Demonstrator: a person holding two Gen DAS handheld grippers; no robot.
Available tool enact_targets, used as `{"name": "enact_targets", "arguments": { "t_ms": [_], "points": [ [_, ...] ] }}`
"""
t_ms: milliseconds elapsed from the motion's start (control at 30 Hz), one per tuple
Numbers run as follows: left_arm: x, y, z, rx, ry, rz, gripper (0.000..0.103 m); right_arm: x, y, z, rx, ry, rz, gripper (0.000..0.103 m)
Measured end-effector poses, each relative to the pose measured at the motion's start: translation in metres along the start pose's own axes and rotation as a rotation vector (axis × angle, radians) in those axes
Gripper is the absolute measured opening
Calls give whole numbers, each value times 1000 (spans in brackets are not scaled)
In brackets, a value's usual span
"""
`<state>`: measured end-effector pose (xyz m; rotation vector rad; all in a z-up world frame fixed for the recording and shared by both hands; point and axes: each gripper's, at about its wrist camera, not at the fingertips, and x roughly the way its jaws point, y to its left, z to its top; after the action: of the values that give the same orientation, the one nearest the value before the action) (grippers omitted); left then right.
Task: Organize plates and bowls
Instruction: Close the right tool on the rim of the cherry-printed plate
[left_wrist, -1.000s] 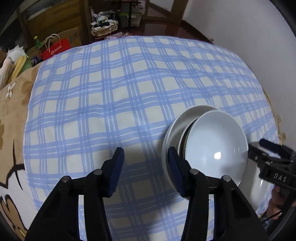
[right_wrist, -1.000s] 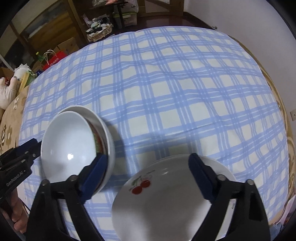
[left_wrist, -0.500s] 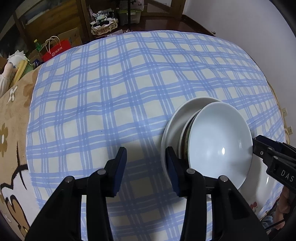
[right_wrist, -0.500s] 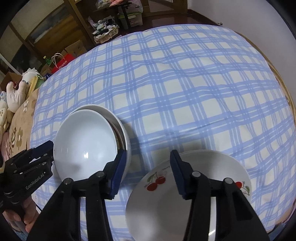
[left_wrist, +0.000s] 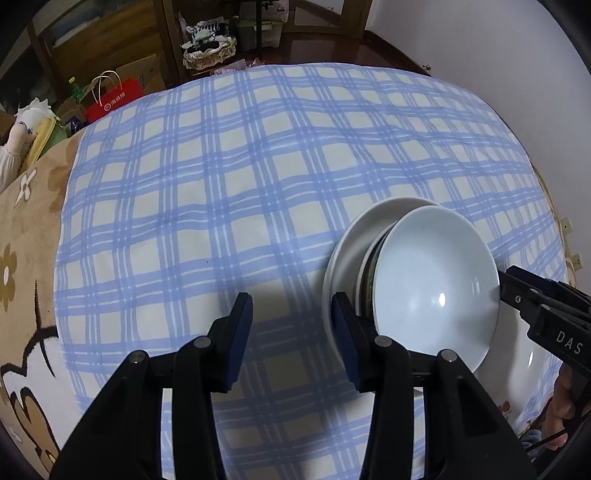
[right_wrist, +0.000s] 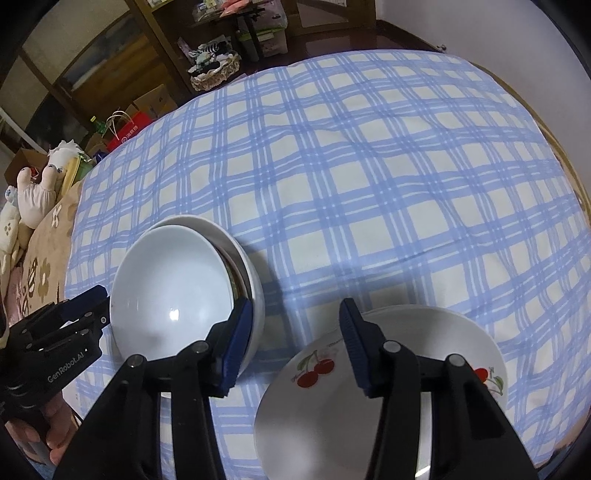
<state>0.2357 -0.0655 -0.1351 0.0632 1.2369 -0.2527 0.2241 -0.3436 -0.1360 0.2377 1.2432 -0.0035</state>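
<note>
Resting on the blue-checked tablecloth (left_wrist: 229, 192), nested white bowls (left_wrist: 432, 291): top bowl tilted inside a larger one, dark band of a middle bowl showing between rims. Just right of the left tongs (left_wrist: 291, 332), rim touching or nearly touching their right finger (left_wrist: 345, 343). In the right wrist view, same stack (right_wrist: 173, 291) just left of the right tongs (right_wrist: 295, 339), pressed close against the left finger (right_wrist: 236, 339); cannot tell whether touching. Below and right of the right tongs, a cherry-printed plate (right_wrist: 424, 354), partly under the right finger.

Left tongs open, nothing between the pads, hovering low over the cloth and pointing forward across the tabletop. Right tongs likewise open and empty, straddling the gap between stack and plate. Right tongs' black body also seen at the left view's right edge, tip near the top bowl's far rim, fingers of a hand (left_wrist: 561, 413) wrapped below it.

Beyond the tabletop: red shopping bag (left_wrist: 114, 99), wicker basket (left_wrist: 208, 55).
</note>
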Motion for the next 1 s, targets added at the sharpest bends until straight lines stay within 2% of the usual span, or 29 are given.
{"name": "enact_targets", "arguments": {
  "t_ms": [33, 100, 233, 367, 400, 633, 767, 900, 1000],
  "points": [
    [0, 1, 0, -3, 3, -4, 44, 0, 1, 1, -10, -3, -2, 52],
    [0, 2, 0, -13, 11, -13, 44, 0, 2, 2, -29, -2, 10, 43],
    [0, 2, 0, -7, 11, -5, 44, 0, 6, 3, -48, -3, 11, 40],
    [-4, -2, -1, 14, 6, 13, 44, 2, 5, 4, -42, 14, 64, 22],
    [-4, -2, -2, 19, 4, 18, 44, 1, 5, 4, -37, 17, 74, 20],
    [-2, 3, -2, -9, 14, -7, 45, 2, 3, 4, -31, 32, 101, 17],
    [-2, -1, -2, 11, 7, 11, 45, 2, 5, 3, -41, 33, 109, 9],
    [0, -2, -2, 15, 8, 4, 45, 1, 16, 0, -89, 16, 59, 2],
    [2, -4, -2, 22, 8, 7, 44, 1, 20, 0, -97, 8, 33, 2]
  ]
}}
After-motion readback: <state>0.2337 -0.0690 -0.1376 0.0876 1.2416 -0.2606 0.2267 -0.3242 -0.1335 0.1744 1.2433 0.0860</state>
